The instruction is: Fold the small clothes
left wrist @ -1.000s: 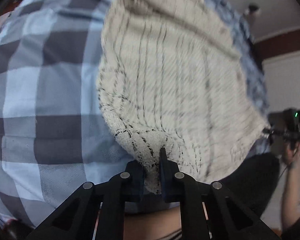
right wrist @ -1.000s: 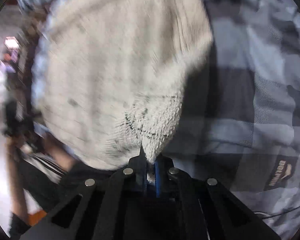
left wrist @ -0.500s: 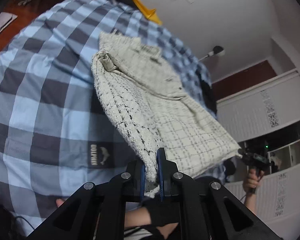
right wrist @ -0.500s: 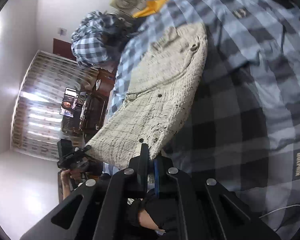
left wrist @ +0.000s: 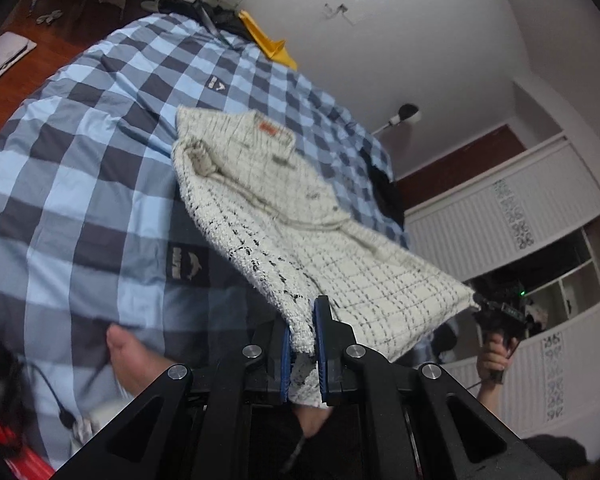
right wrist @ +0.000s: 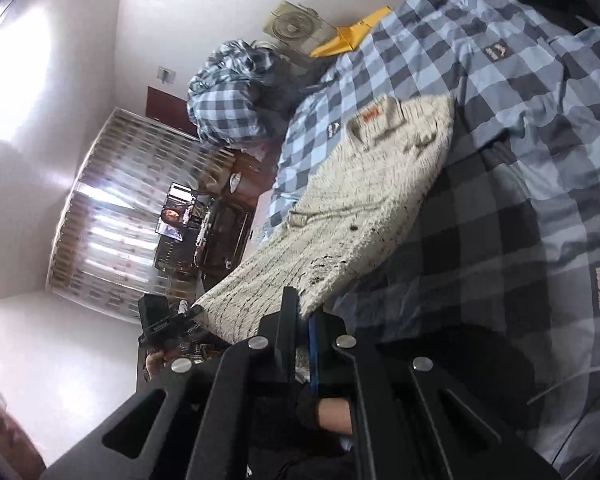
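I have the left gripper [left wrist: 302,344] clamped on one bottom corner of the cream checked garment [left wrist: 284,216], its blue-padded fingers [left wrist: 321,352] pinching the knit between them. My right gripper [right wrist: 302,334] bites the other bottom corner, its fingers [right wrist: 288,320] pressed together on the hem with only fabric between.

The garment hangs stretched between the two grips, its lower edge lifted off the bed [left wrist: 60,160]. From the left wrist view it runs from the fingers at 6 o'clock up toward 12 o'clock, where its collar end with an orange label [left wrist: 267,128] lies on the blue and grey checked cover. Toward 4 o'clock in that view, the far corner reaches the other gripper, held in a hand [left wrist: 494,356].

In the right wrist view the garment slopes from 6 o'clock up toward 1 o'clock, the collar resting on the cover. A yellow object [right wrist: 352,36] sits at the bed's far end near 12 o'clock, just beside a fan [right wrist: 294,24].
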`<state>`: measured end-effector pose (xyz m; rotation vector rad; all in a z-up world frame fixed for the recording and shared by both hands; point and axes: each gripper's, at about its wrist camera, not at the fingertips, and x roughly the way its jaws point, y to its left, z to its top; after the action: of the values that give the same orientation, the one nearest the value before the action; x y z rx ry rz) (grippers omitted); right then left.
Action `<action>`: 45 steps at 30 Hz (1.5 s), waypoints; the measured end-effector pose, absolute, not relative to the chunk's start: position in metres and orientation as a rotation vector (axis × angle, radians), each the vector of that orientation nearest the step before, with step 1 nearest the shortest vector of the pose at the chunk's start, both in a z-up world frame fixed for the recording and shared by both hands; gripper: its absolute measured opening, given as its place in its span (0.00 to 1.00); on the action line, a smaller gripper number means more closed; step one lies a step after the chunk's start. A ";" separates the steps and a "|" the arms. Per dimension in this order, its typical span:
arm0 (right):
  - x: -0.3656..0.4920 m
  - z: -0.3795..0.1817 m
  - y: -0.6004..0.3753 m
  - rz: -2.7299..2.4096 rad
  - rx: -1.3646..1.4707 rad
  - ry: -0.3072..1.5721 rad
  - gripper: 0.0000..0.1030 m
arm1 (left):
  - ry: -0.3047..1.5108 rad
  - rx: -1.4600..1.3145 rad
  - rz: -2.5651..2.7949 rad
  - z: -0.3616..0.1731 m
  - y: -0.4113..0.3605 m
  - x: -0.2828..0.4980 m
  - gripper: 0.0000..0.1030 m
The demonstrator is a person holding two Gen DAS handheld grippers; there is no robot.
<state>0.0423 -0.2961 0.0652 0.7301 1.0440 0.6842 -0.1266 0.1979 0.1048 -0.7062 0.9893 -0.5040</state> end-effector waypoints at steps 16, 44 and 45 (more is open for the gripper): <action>0.152 0.043 -0.330 0.492 0.964 1.097 0.01 | 0.965 -0.863 -0.385 0.080 0.229 -0.025 0.09; 0.347 -0.058 -0.157 0.191 -0.095 1.333 0.73 | 1.159 0.082 -0.117 -0.045 0.075 0.194 1.00; 0.344 -0.072 -0.135 0.199 -0.215 1.335 0.73 | 1.161 0.105 -0.146 -0.052 0.061 0.188 1.00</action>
<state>0.3440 -0.1348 -0.0716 -0.2154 1.3350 0.1995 0.1876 0.0606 -0.0518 0.1048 1.1614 -0.1465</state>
